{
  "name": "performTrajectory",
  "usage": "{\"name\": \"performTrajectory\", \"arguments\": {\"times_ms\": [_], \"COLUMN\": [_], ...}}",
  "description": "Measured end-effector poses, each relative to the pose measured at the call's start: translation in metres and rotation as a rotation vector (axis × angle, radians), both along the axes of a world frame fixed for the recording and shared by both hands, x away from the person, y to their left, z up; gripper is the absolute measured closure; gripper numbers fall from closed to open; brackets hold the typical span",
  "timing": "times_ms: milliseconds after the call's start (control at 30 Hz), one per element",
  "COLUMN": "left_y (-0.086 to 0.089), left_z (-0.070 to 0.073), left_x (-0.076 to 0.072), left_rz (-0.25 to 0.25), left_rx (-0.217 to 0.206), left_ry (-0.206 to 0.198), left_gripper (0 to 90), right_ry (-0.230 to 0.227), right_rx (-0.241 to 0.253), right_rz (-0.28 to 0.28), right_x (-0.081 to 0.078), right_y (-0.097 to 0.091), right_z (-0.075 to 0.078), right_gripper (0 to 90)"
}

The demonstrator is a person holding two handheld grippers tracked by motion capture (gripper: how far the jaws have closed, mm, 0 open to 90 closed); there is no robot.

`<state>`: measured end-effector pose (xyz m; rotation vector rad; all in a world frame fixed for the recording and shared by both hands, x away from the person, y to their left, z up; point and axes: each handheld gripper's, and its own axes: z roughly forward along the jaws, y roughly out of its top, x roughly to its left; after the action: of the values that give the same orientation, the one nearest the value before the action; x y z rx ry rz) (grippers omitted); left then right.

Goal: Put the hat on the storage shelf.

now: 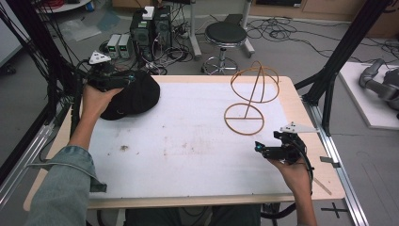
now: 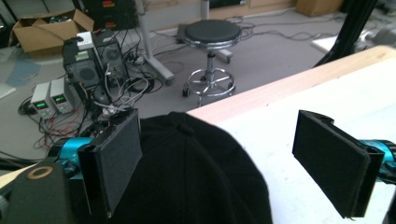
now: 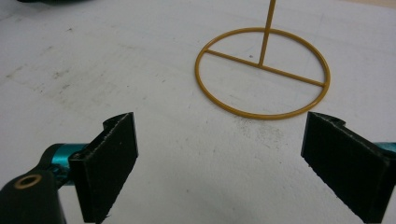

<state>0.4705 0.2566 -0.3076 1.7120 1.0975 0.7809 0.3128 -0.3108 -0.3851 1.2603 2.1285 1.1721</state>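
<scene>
My right tongs (image 3: 219,163) are hovering spread at five o'clock of the wire stand (image 3: 262,72); left tongs (image 2: 219,158), spread, are straddling the black cap (image 2: 191,172) on the counter (image 1: 188,141).

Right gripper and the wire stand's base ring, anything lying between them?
No. In the right gripper view, bare white table cover separates the open right gripper from the ring.

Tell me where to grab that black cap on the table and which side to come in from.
Take the black cap by the soft crown edge nearest the left tongs, coming from the table's left edge. The fabric there bulges up off the white mat, so open jaws can likely pinch a fold. In the left gripper view the cap already sits between the spread jaws. Its brim isn't clearly visible, so don't count on it.
</scene>
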Motion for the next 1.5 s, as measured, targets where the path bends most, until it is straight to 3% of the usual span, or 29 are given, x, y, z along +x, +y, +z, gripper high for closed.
{"name": "performTrajectory", "arguments": {"times_ms": [267, 500, 767, 933, 1133, 1233, 1500], "left_y": [0.0, -0.004, -0.007, -0.005, -0.007, -0.007, -0.006], "left_z": [-0.015, -0.039, -0.06, -0.065, -0.068, -0.072, -0.078], "left_x": [0.017, 0.038, 0.054, 0.057, 0.058, 0.06, 0.063], "left_rz": [0.0, 0.021, 0.053, 0.064, 0.068, 0.067, 0.075], "left_rx": [-0.003, 0.048, 0.079, 0.083, 0.093, 0.122, 0.142], "left_ry": [-0.012, -0.003, 0.05, 0.079, 0.075, 0.097, 0.149], "left_gripper": [16.2, 15.8, 16.0, 17.9, 18.6, 18.8, 27.5], "right_ry": [0.01, 0.02, 0.024, 0.03, 0.039, 0.04, 0.036], "right_rx": [0.007, -0.006, -0.006, -0.012, -0.01, -0.002, 0.002], "right_rz": [0.009, 0.028, 0.036, 0.047, 0.053, 0.051, 0.05], "right_x": [0.005, 0.005, 0.004, 0.005, 0.004, 0.003, 0.003], "right_y": [0.002, 0.009, 0.009, 0.011, 0.012, 0.012, 0.01], "right_z": [-0.001, -0.003, -0.005, -0.007, -0.008, -0.007, -0.007], "right_gripper": [10.6, 10.5, 10.6, 10.6, 10.6, 10.6, 10.6]}}
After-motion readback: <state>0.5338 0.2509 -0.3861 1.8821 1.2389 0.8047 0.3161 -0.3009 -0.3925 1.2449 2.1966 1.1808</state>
